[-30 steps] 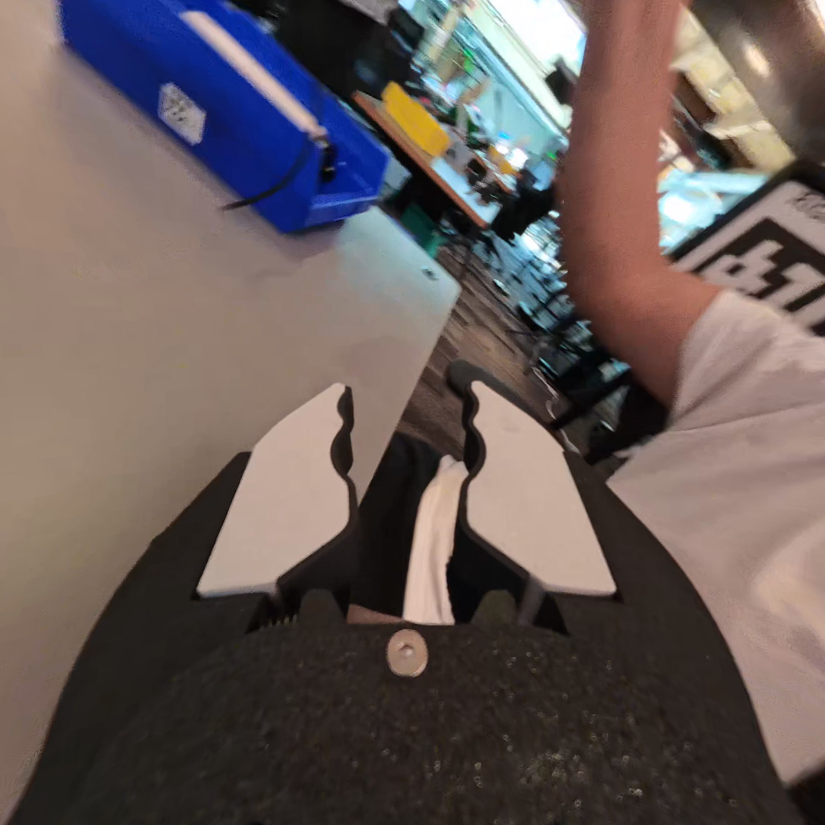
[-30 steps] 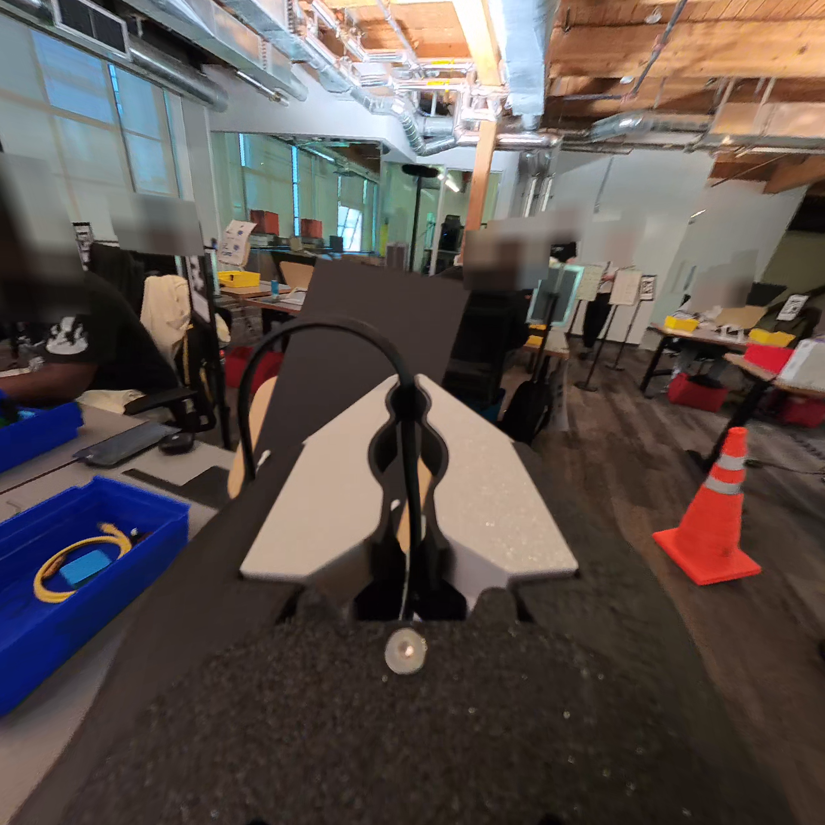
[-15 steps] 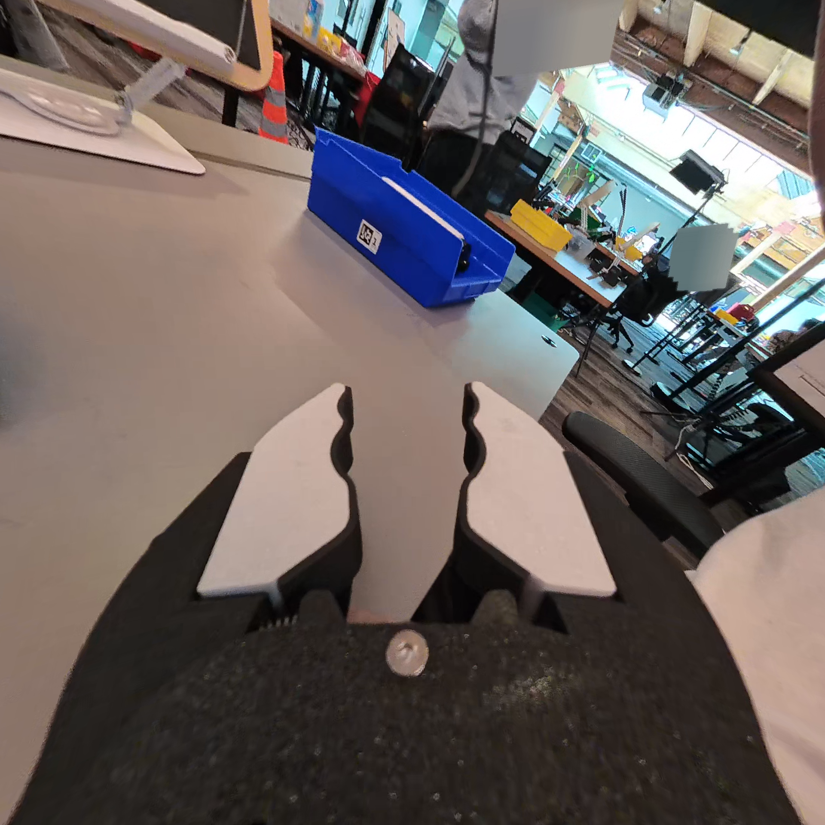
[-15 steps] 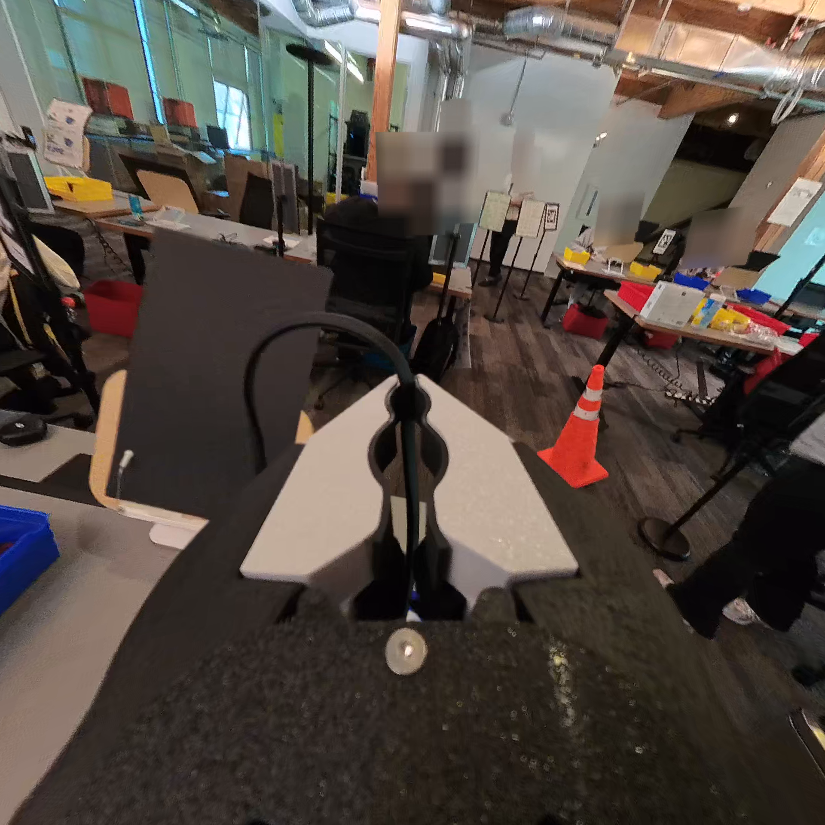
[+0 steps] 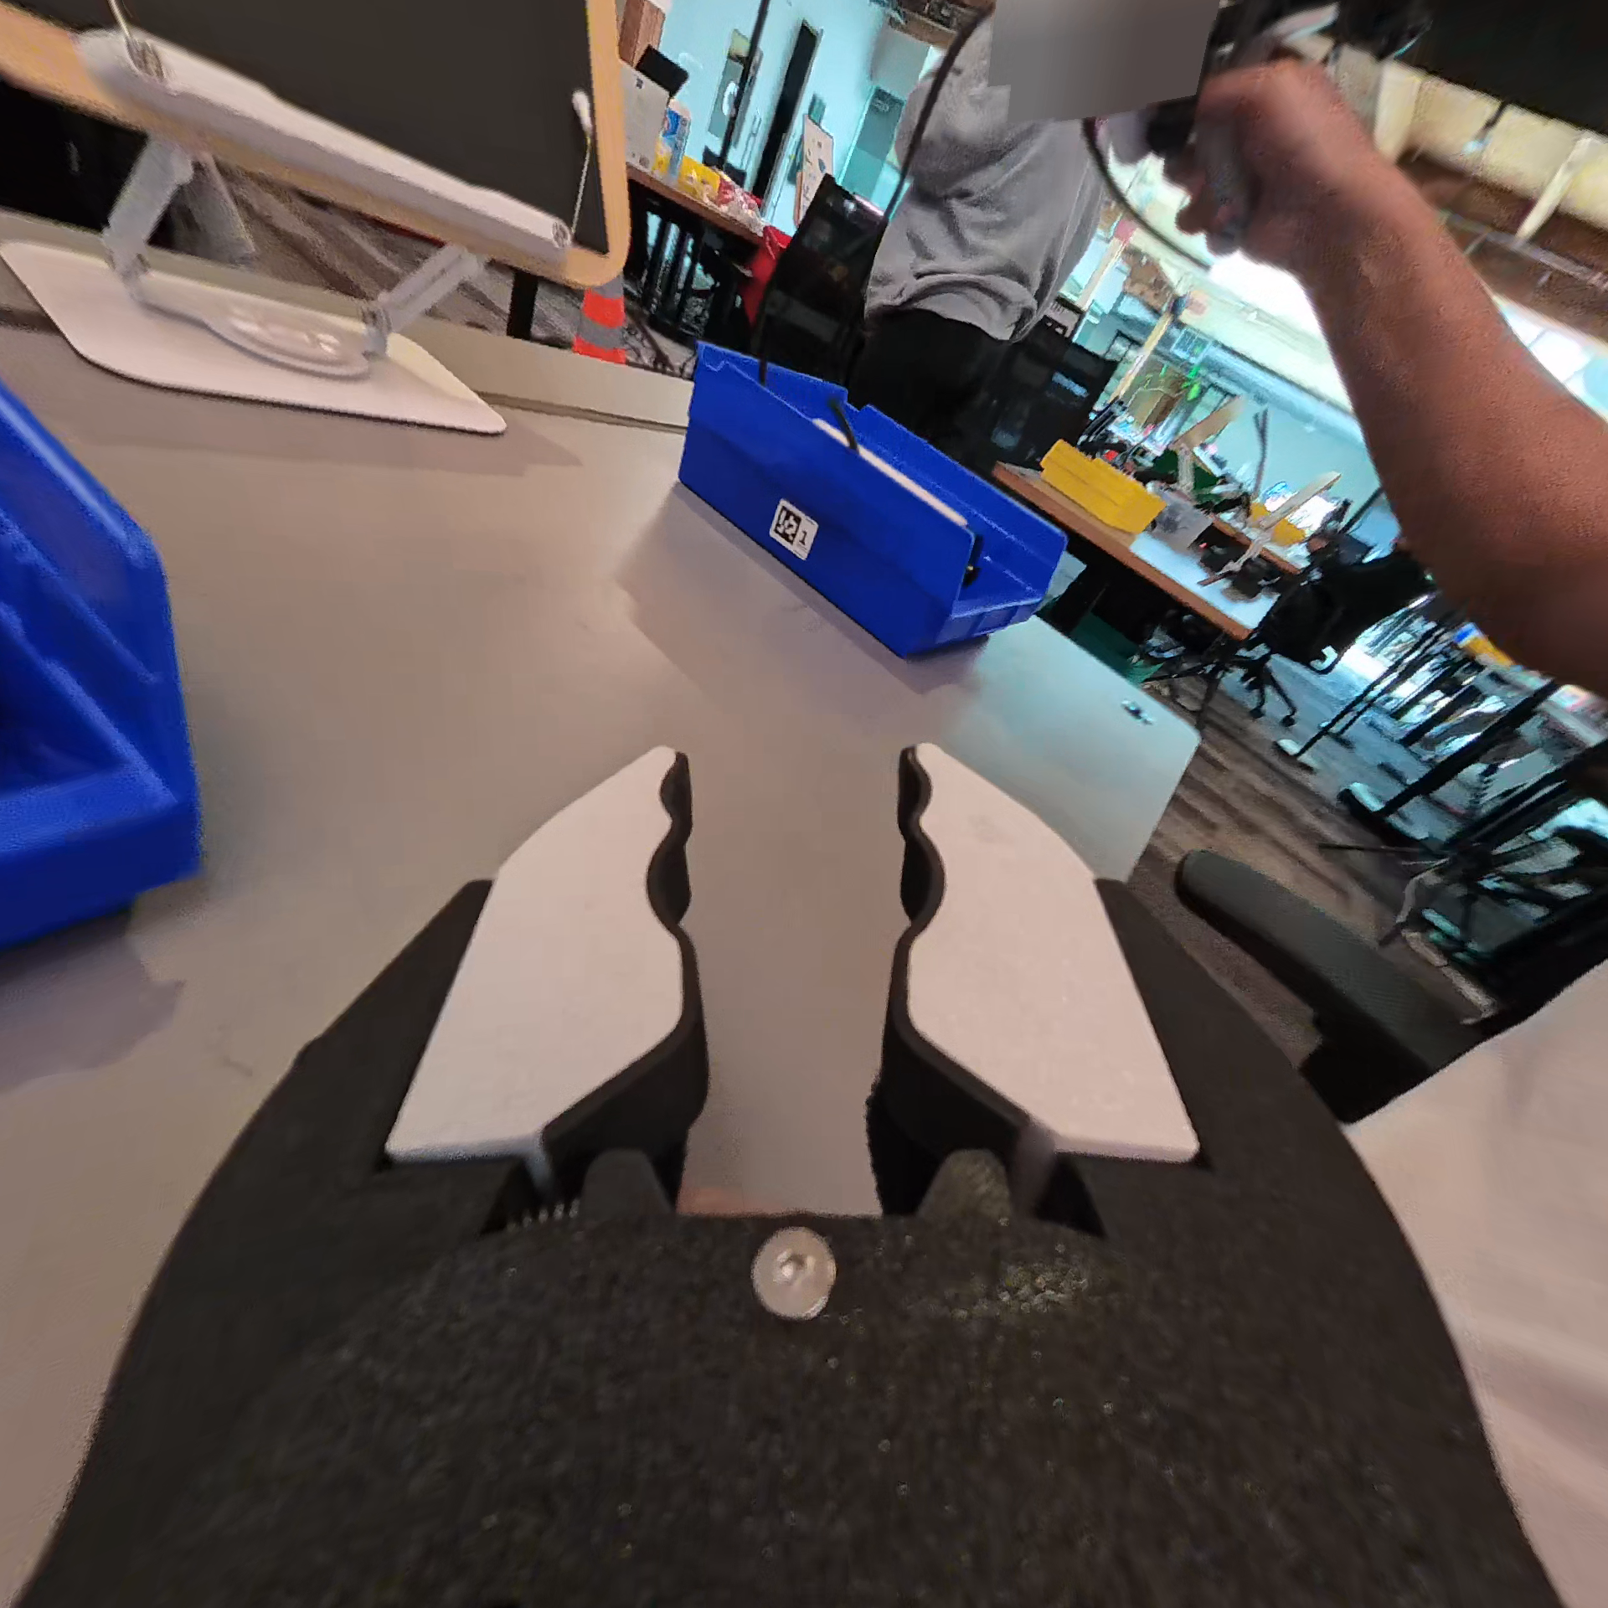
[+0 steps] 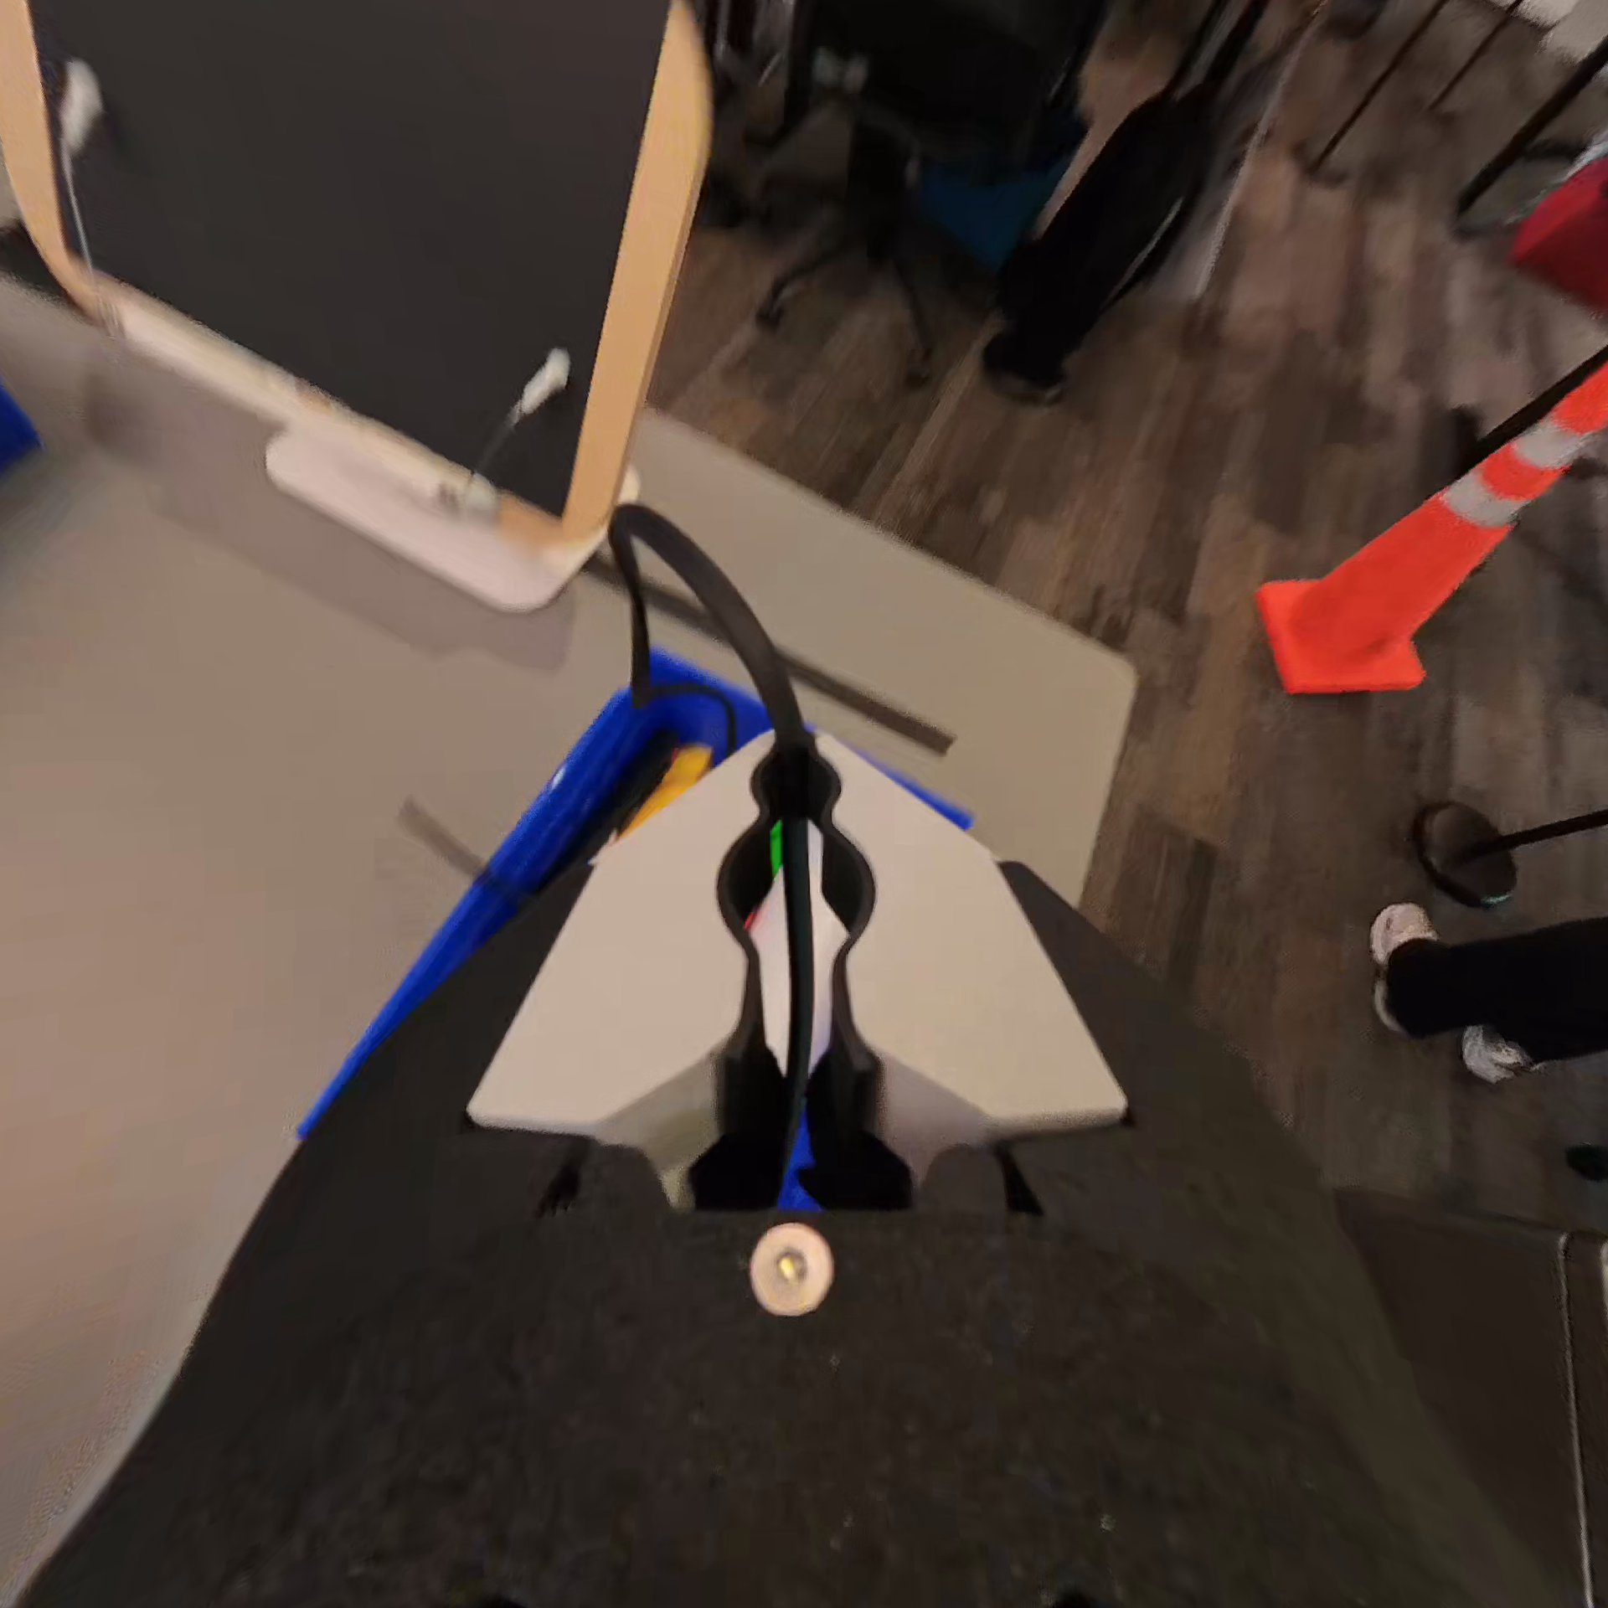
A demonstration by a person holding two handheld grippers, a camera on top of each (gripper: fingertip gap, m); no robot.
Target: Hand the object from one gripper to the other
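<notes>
A flat, pale grey table [image 5: 365,609] with a rounded corner carries two blue plastic bins: one [image 5: 861,513] near its far edge bearing a small white sticker, another [image 5: 78,696] at the left. A white flat stand base [image 5: 261,357] rests on it farther back.

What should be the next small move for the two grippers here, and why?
Probably bring the left gripper up toward the black cable. The right gripper is shut on that cable, above the blue bin, while the left gripper is open and empty, low over the grey table. The two are apart, so no handover can start yet.
</notes>
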